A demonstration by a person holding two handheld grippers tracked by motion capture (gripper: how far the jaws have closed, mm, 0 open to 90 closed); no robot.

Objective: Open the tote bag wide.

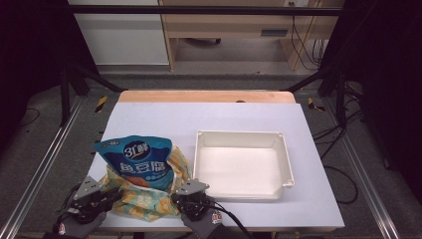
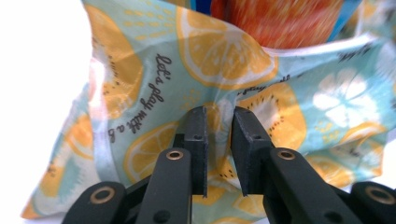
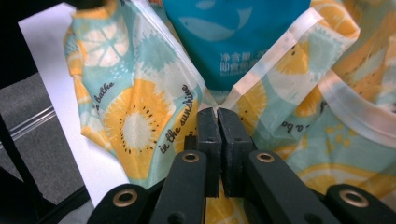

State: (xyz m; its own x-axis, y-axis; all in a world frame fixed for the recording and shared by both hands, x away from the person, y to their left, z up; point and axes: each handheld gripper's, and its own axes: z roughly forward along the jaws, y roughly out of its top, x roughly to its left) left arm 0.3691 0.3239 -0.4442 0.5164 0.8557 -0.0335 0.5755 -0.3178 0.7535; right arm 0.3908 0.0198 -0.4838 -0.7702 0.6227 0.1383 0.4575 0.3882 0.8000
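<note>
- Tabletop point(image 1: 149, 117): a white tray point(image 1: 243, 190) sat empty toward its right side, while the fruit-print bag point(image 1: 144, 201) slumped at the near-left edge.
- Step in hand, by the look of it: peeling the fruit-print bag down off the blue snack pouch point(image 1: 135, 162) standing inside; next, the pouch would want lifting clear, likely toward the tray.
- Right gripper point(image 3: 218, 112): fingers pinched tight on the bag's rim seam.
- Left gripper point(image 2: 219, 112): fingers slightly parted, film between them, apparently unpressed.
- Legible: "Let's play with", "in the sunshine"; Chinese characters on the pouch.
</note>
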